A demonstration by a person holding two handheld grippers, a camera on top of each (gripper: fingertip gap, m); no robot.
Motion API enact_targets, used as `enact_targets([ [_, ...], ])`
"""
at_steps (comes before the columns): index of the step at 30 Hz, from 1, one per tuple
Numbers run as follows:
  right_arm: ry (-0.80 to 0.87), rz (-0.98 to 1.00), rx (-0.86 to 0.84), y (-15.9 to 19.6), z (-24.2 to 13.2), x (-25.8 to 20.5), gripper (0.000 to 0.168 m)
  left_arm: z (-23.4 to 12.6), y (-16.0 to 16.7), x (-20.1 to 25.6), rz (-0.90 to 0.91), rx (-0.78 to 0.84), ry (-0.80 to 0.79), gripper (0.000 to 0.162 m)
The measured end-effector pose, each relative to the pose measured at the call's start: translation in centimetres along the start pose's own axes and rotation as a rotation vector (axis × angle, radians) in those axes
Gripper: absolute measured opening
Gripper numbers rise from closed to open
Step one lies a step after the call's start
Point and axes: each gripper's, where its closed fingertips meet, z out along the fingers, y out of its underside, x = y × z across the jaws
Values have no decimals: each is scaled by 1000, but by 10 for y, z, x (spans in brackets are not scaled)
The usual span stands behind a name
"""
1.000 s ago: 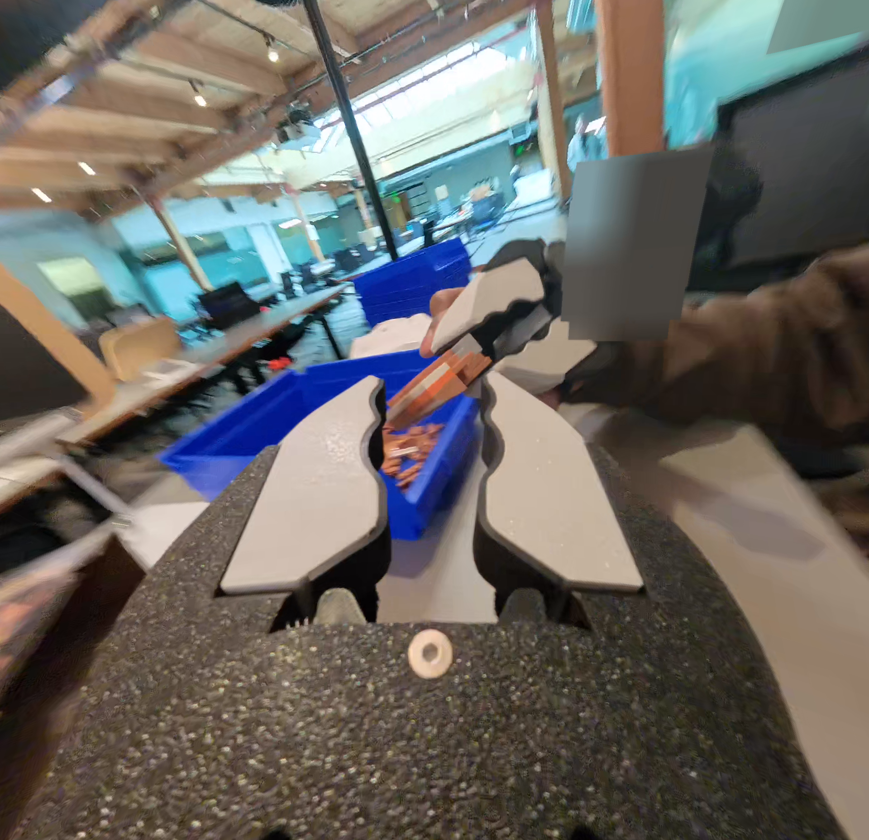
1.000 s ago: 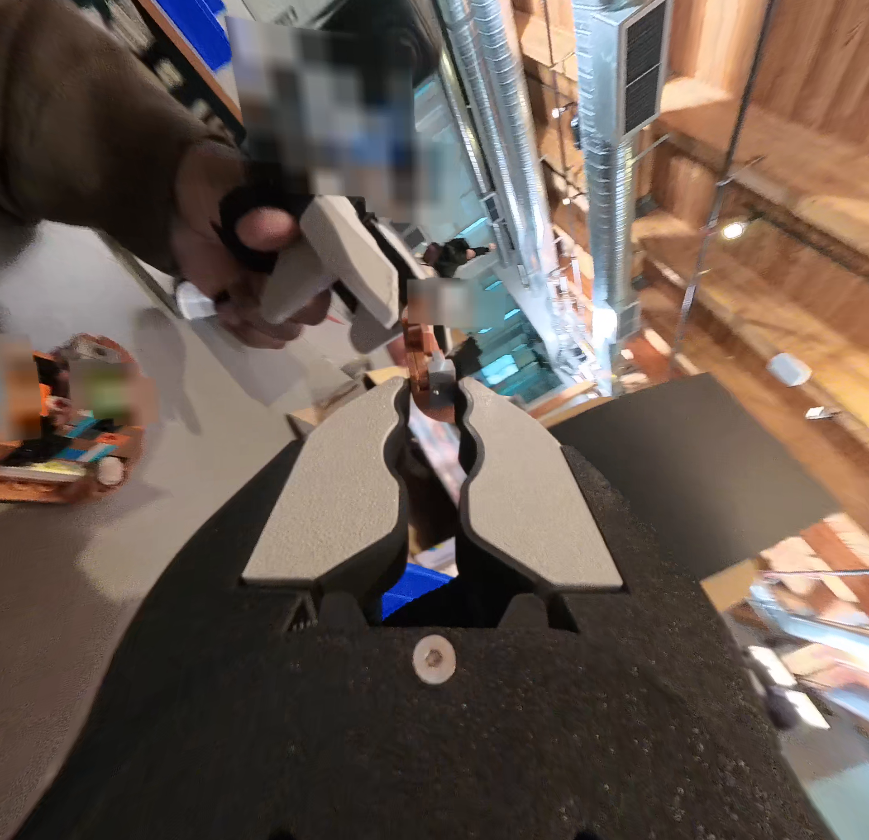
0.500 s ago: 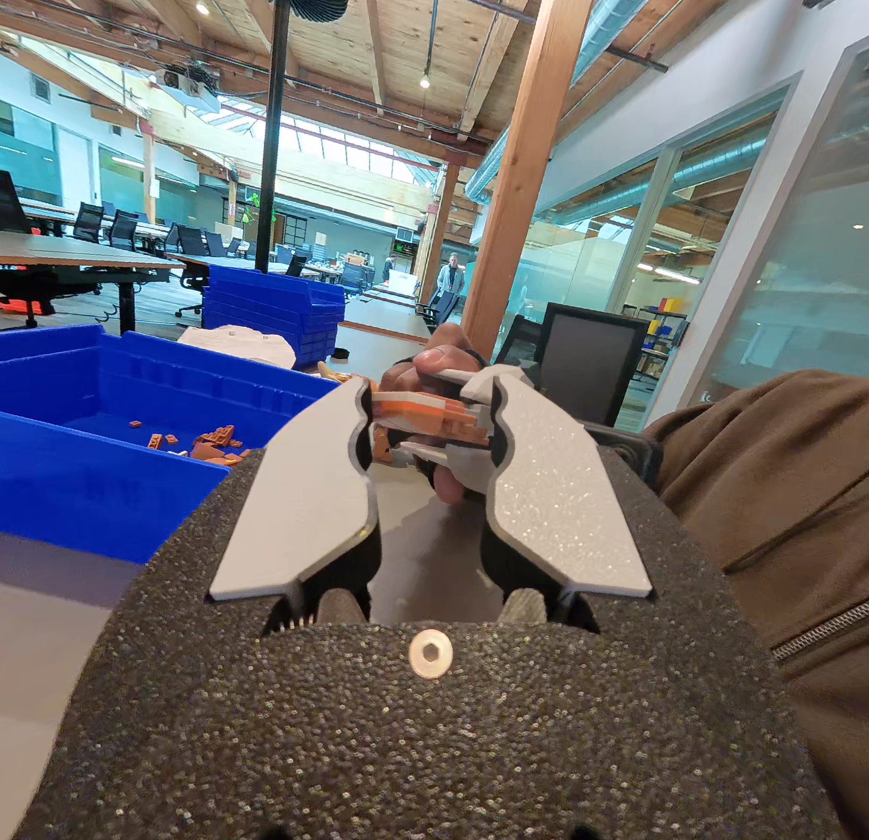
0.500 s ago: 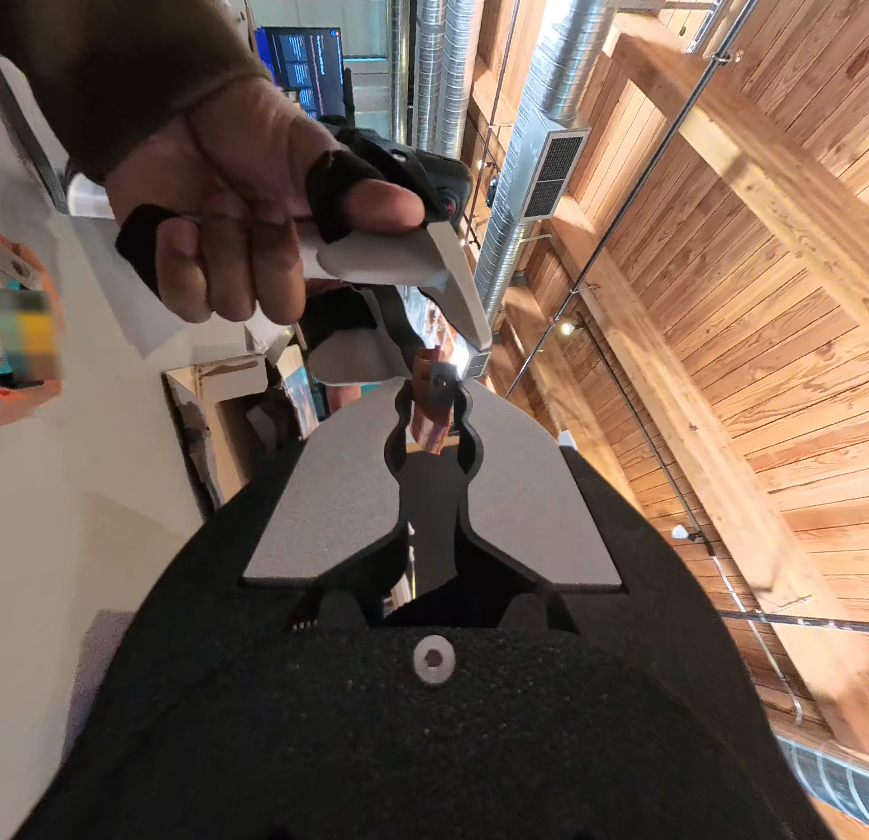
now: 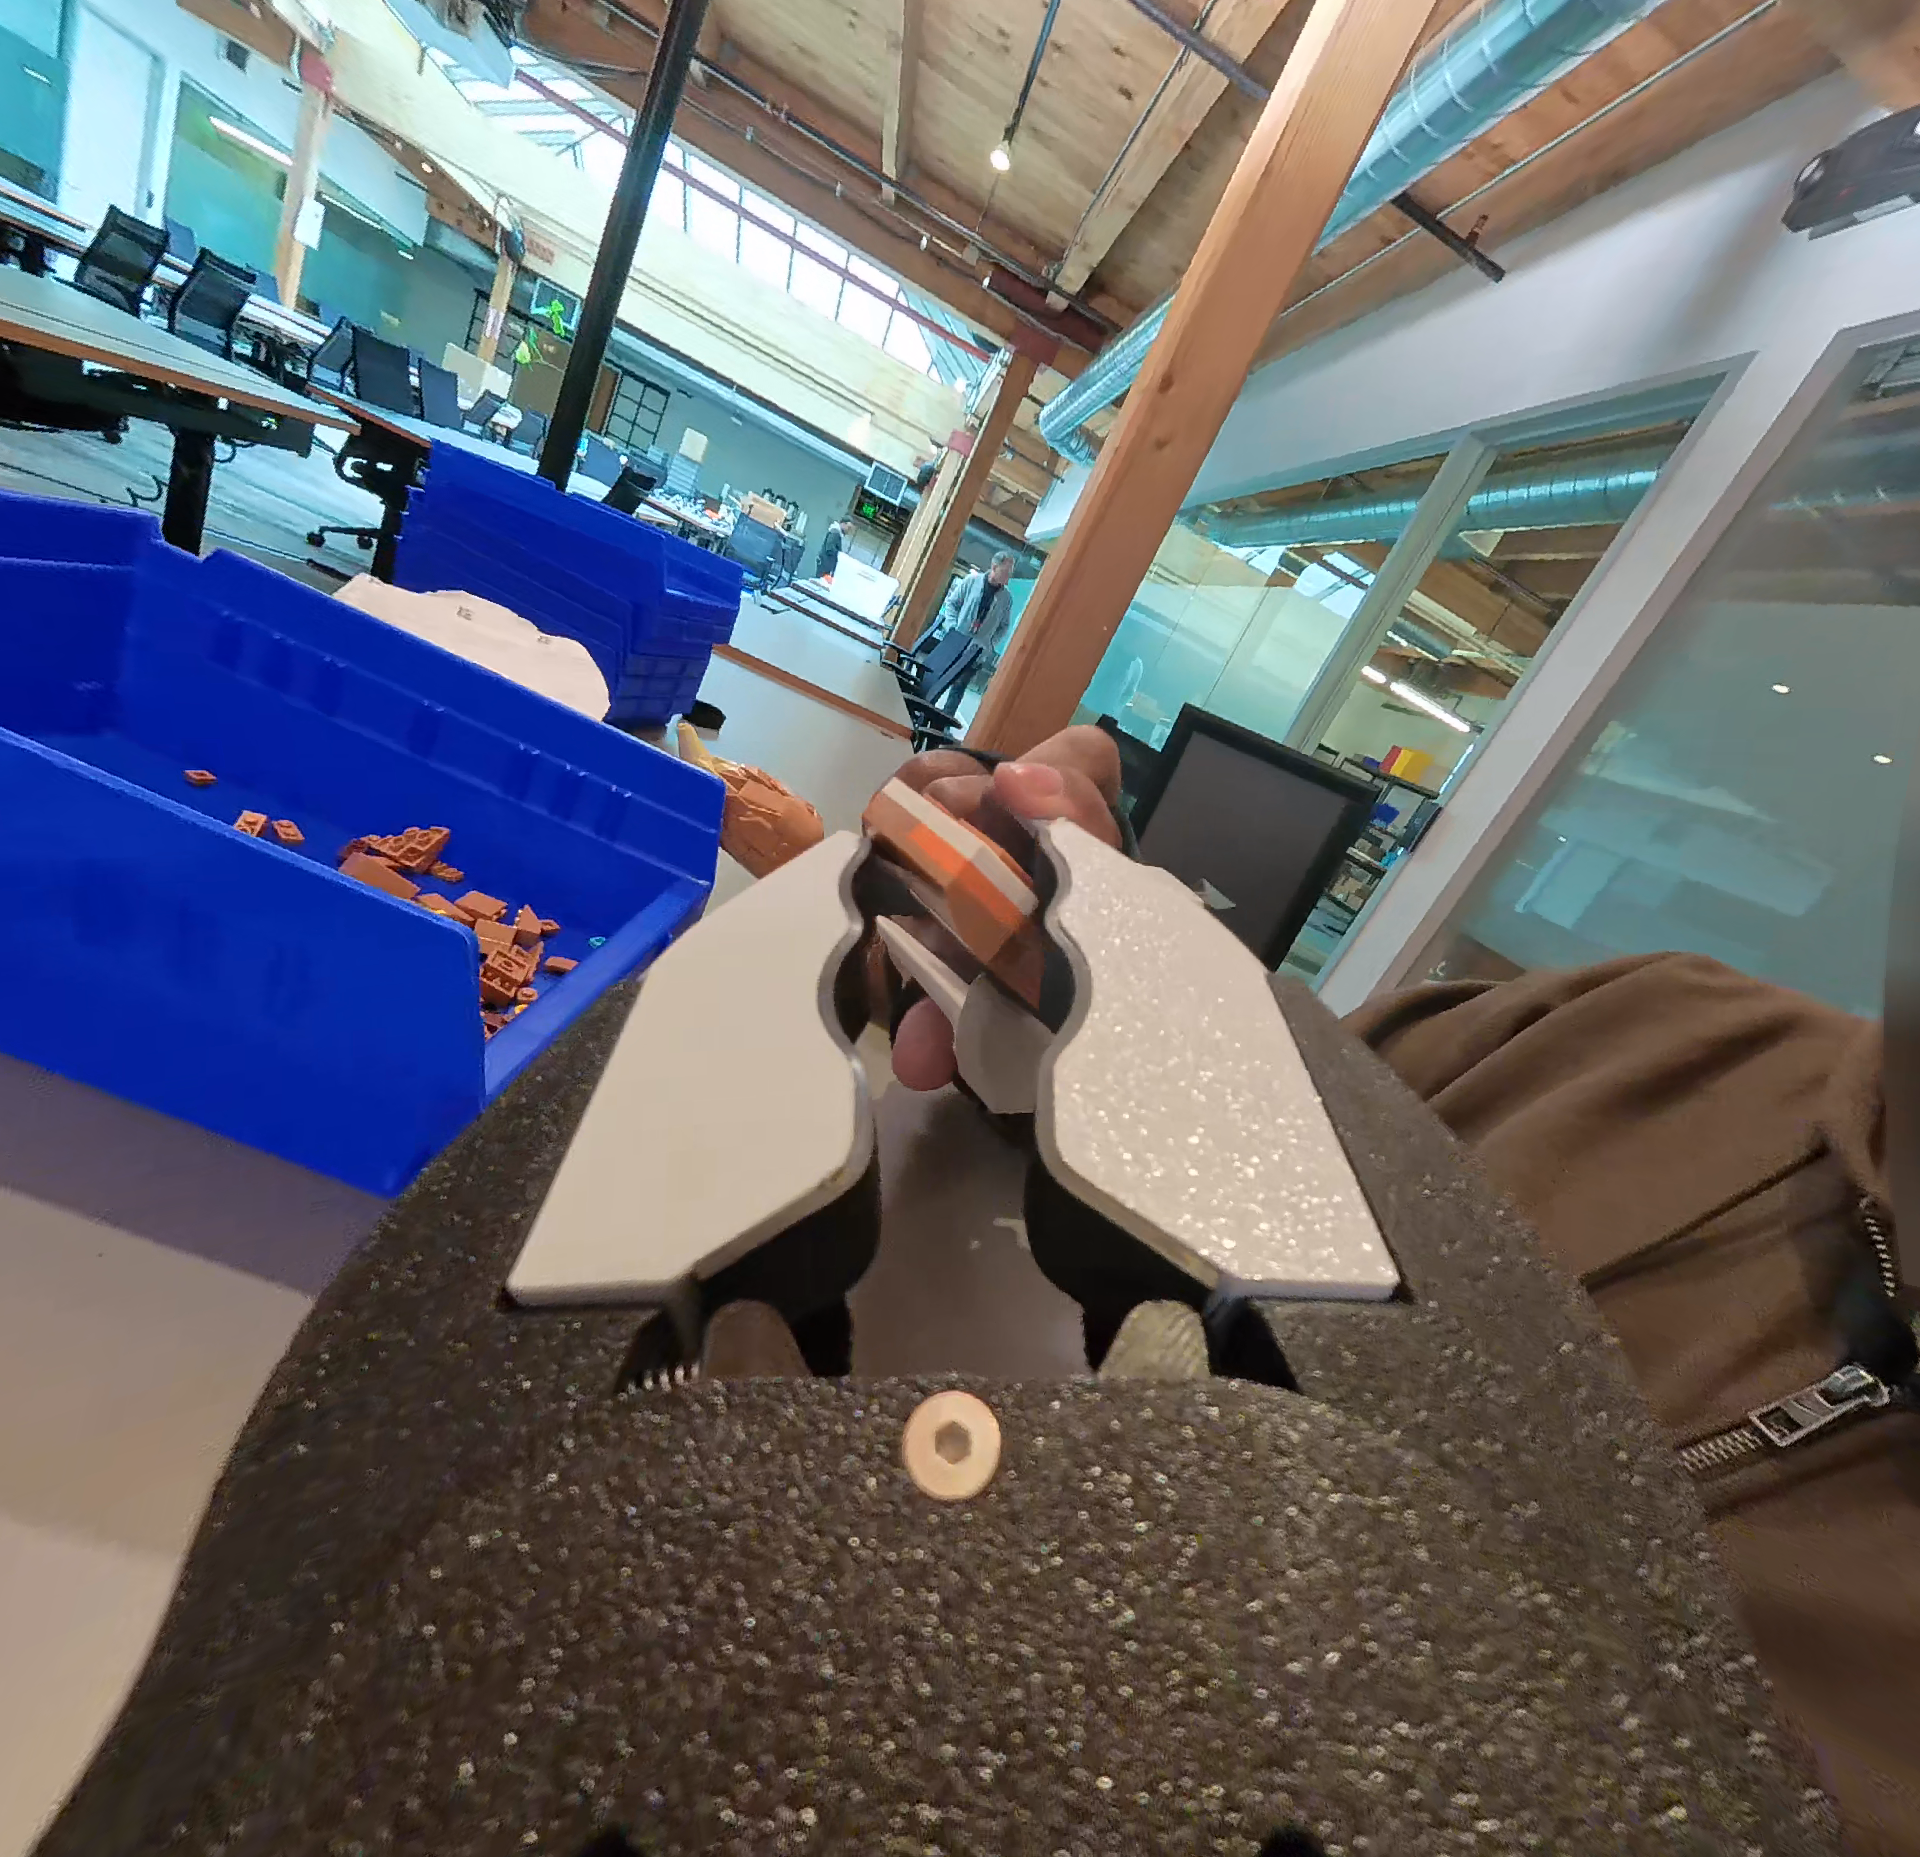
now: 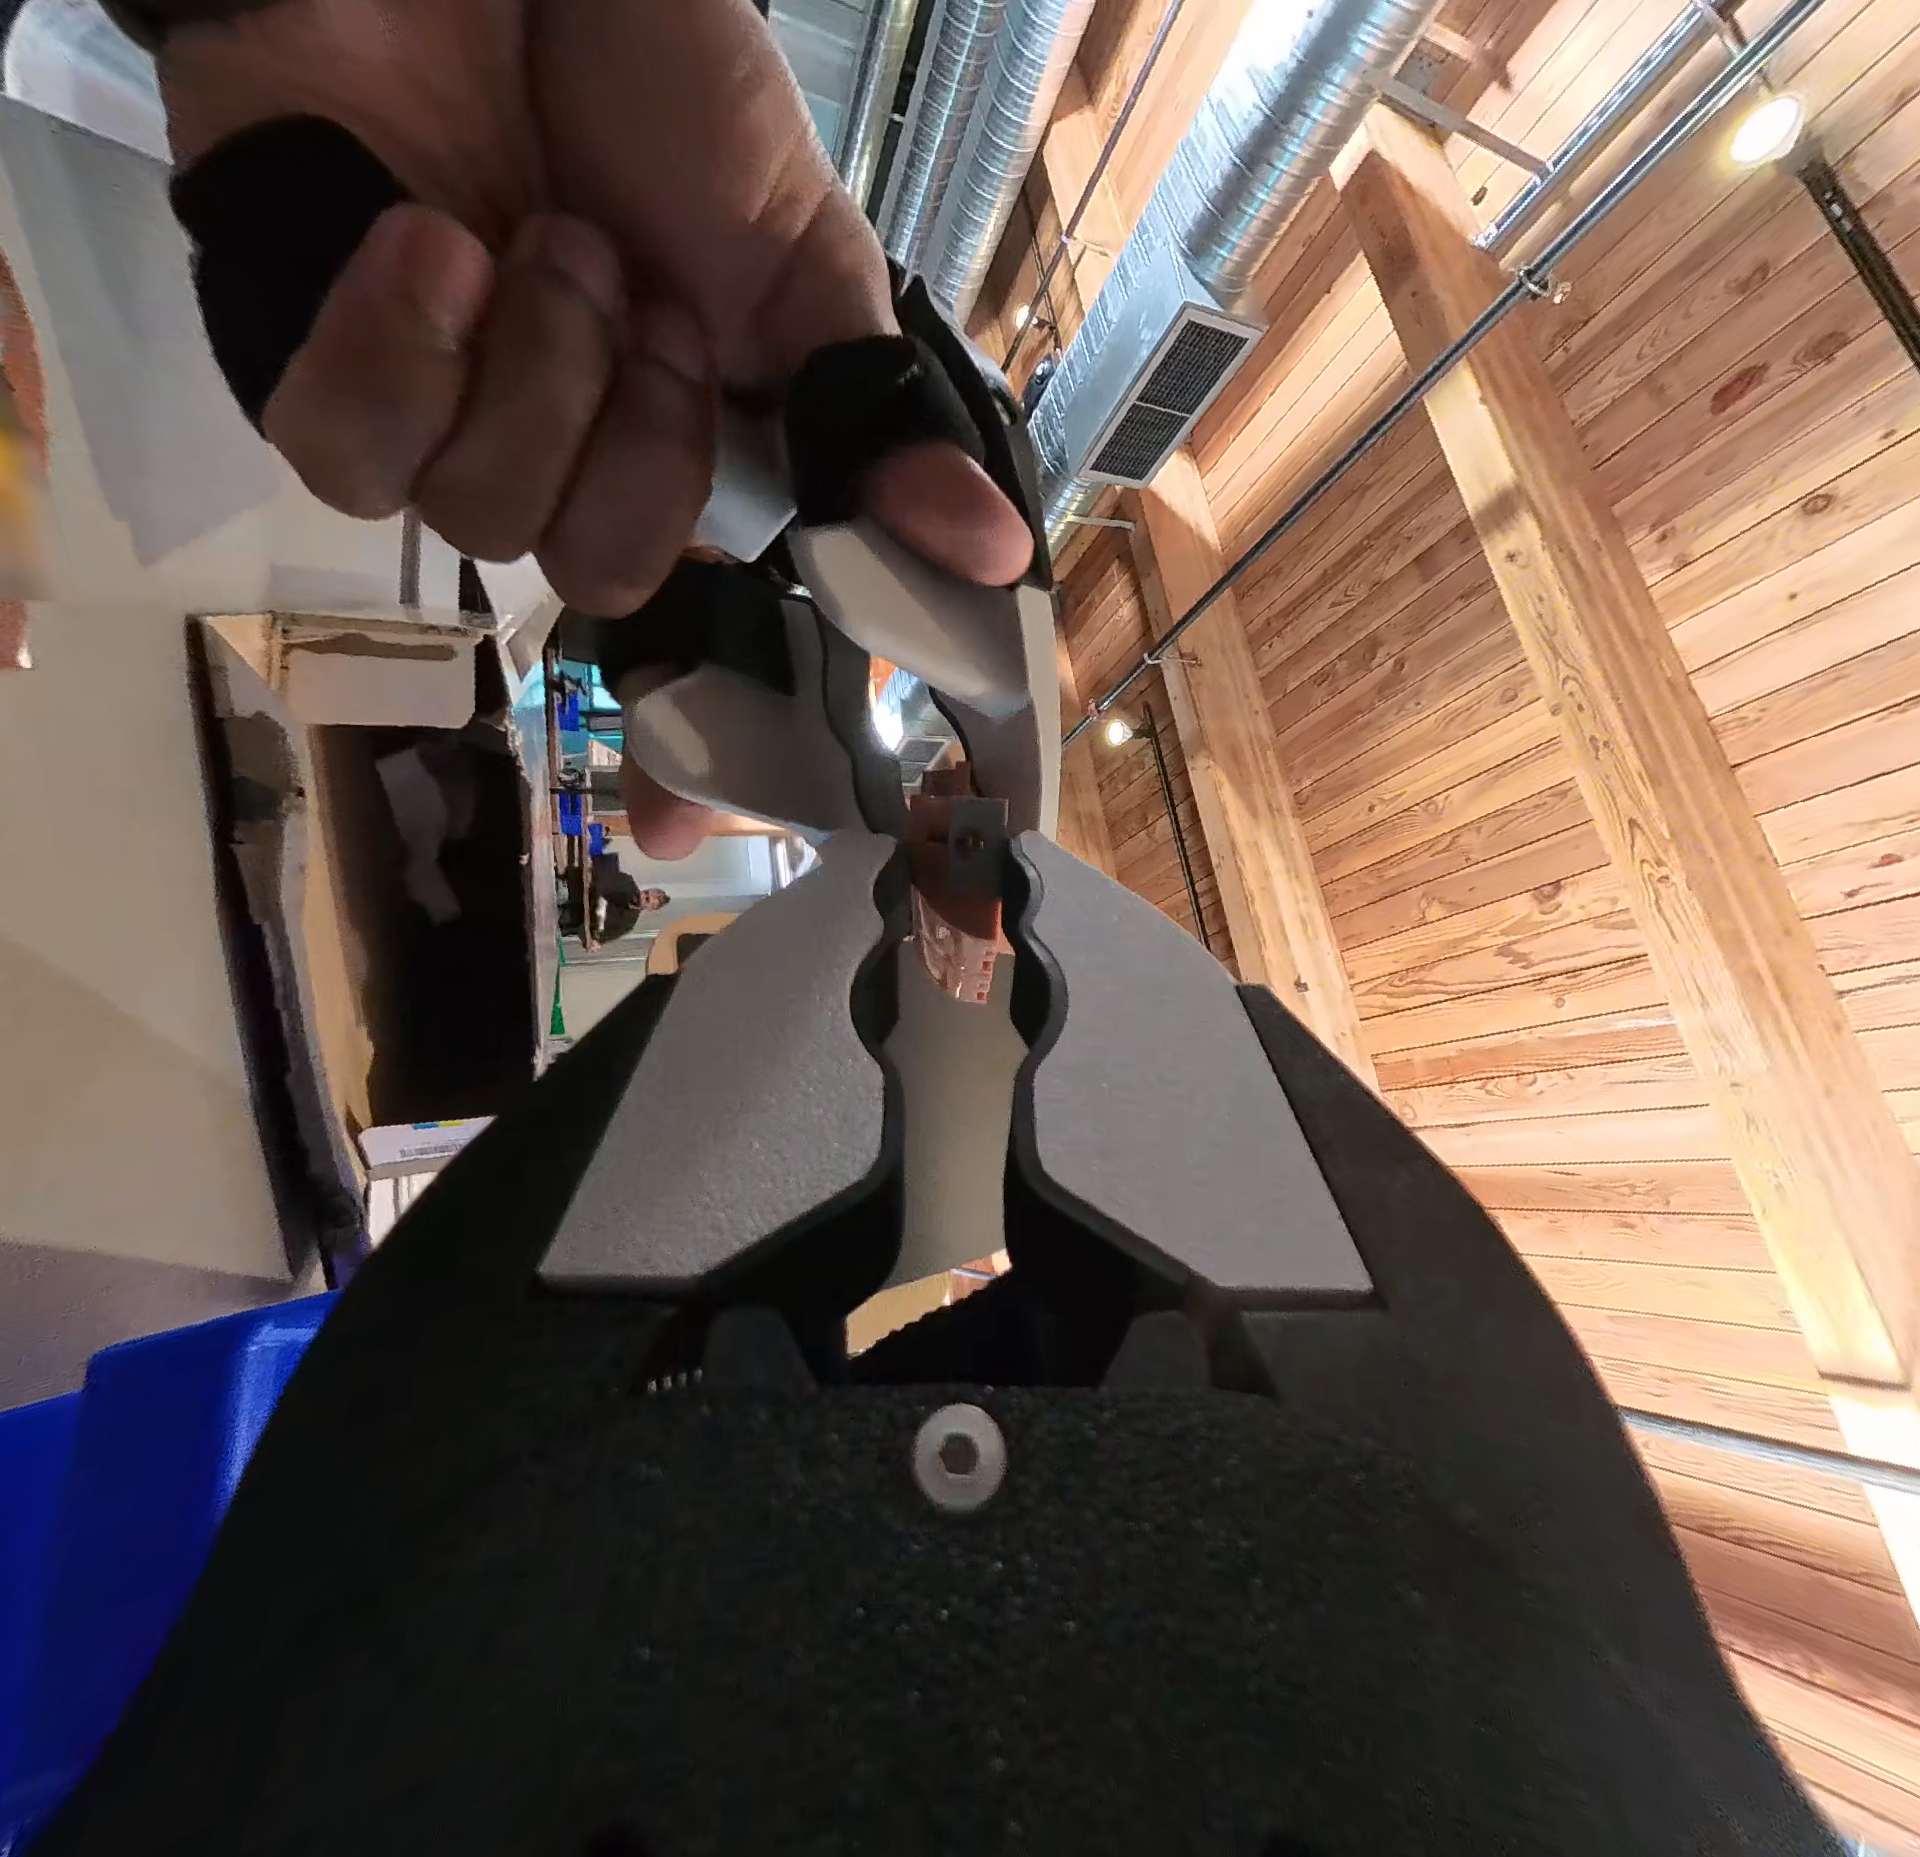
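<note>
A small assembly of brown, orange and white bricks (image 5: 961,877) sits between the tips of my left gripper (image 5: 951,851), whose jaws are closed against both its ends. The right gripper's fingers (image 5: 930,971), held in a hand (image 5: 1039,779), clamp the same assembly from the far side. In the right wrist view my right gripper (image 6: 954,857) is shut on the brown bricks (image 6: 956,872). The left gripper's fingers (image 6: 748,758), held in a hand (image 6: 540,249), meet it tip to tip there. Both grippers are held in the air.
A blue bin (image 5: 312,976) holding several loose brown bricks (image 5: 488,924) stands on the grey table (image 5: 125,1288) at my left. Behind it are stacked blue bins (image 5: 582,581) and a brown brick model (image 5: 769,820). A black monitor (image 5: 1247,831) stands beyond. Left and right tips are no more than a few centimetres apart.
The two grippers have come together tip to tip. My left gripper's jaws have narrowed onto the brick assembly that the right gripper holds. Both views have swung and tilted.
</note>
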Motion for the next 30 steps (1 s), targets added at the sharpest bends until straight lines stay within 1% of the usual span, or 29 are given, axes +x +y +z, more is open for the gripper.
enact_targets([
  [6,21,-14,-16,1,1,2,15,1,-4,1,-24,61,16,29],
  [11,31,-59,-10,0,0,2,15,0,-14,3,-105,141,47,31],
  [12,30,-72,-10,-1,0,1,15,-2,-18,2,-134,165,47,29],
  [13,31,-88,-10,-2,0,0,15,-4,-19,1,-158,172,49,22],
  [16,21,-128,-12,-3,1,-4,15,-5,-17,-2,-141,157,18,13],
  [19,16,-133,-12,-3,2,-7,16,-6,-15,-5,-137,128,-8,11],
  [24,8,-177,-7,-5,2,-10,16,-7,-11,-7,-133,66,-60,12],
  [26,1,-218,-4,-5,2,-13,16,-8,-11,-5,-162,46,-53,17],
  [30,-6,-295,-6,-6,2,-18,16,-11,-7,-10,-225,18,-73,18],
])
